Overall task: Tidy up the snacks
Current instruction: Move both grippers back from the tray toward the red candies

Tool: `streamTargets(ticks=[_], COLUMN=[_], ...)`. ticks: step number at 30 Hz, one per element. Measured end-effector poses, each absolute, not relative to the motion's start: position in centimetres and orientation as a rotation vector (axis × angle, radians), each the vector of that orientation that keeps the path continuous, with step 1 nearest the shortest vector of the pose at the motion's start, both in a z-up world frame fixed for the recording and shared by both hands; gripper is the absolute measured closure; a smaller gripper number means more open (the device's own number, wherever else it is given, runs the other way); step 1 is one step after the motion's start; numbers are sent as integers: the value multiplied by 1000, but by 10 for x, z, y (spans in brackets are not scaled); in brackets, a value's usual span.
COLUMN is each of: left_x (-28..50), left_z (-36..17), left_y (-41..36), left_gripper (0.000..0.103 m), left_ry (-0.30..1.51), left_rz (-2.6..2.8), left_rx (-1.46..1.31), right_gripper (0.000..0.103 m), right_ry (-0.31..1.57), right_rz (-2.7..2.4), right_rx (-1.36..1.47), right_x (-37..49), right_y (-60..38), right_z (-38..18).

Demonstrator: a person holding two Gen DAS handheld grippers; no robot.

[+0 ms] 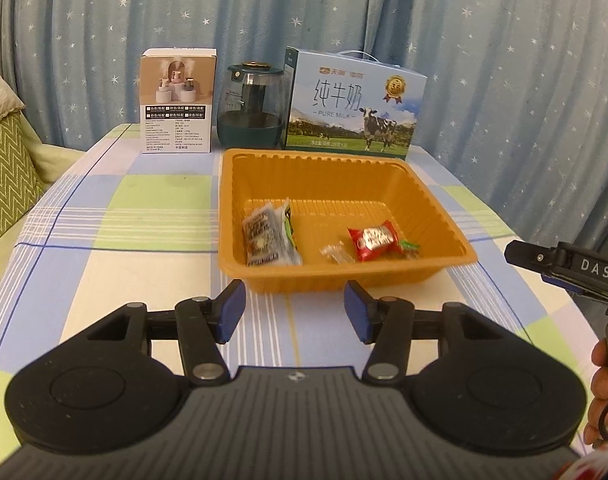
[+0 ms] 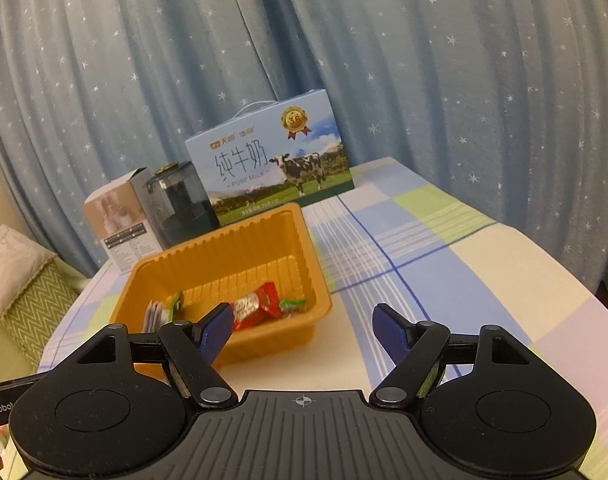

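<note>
Tray [image 1: 443, 216] holding snacks, clear candy [image 1: 335, 253] only in left view, both grippers' fingers [image 1: 230, 312] [image 2: 391, 328] apart, empty.

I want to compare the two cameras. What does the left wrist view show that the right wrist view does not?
Only the left wrist view shows the clear wrapped candy in the orange tray, and the right tongs at its edge. Only the right wrist view shows the bare tablecloth right of the tray. Both show the red snack, the milk box, and open, empty tongs.
</note>
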State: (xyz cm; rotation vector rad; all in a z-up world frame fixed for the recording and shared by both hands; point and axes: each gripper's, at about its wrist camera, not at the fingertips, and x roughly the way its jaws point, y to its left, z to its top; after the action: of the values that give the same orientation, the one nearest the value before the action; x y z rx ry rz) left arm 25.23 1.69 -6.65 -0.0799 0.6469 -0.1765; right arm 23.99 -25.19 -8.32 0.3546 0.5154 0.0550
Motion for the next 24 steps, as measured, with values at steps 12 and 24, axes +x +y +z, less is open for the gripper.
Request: streamTargets(ticks=[12, 24], left_x=[199, 169], left_z=[-83, -109], left_y=[19, 15], left_gripper=[48, 46], left_ry=[690, 756], left_rz=[-198, -204], left_rx=[-54, -21], right_gripper=[26, 26], right_ry=[601, 701], right_rz=[70, 110], right_rx=[335, 302], right_x=[185, 152], right_y=[-241, -227], right_z=[-106, -142])
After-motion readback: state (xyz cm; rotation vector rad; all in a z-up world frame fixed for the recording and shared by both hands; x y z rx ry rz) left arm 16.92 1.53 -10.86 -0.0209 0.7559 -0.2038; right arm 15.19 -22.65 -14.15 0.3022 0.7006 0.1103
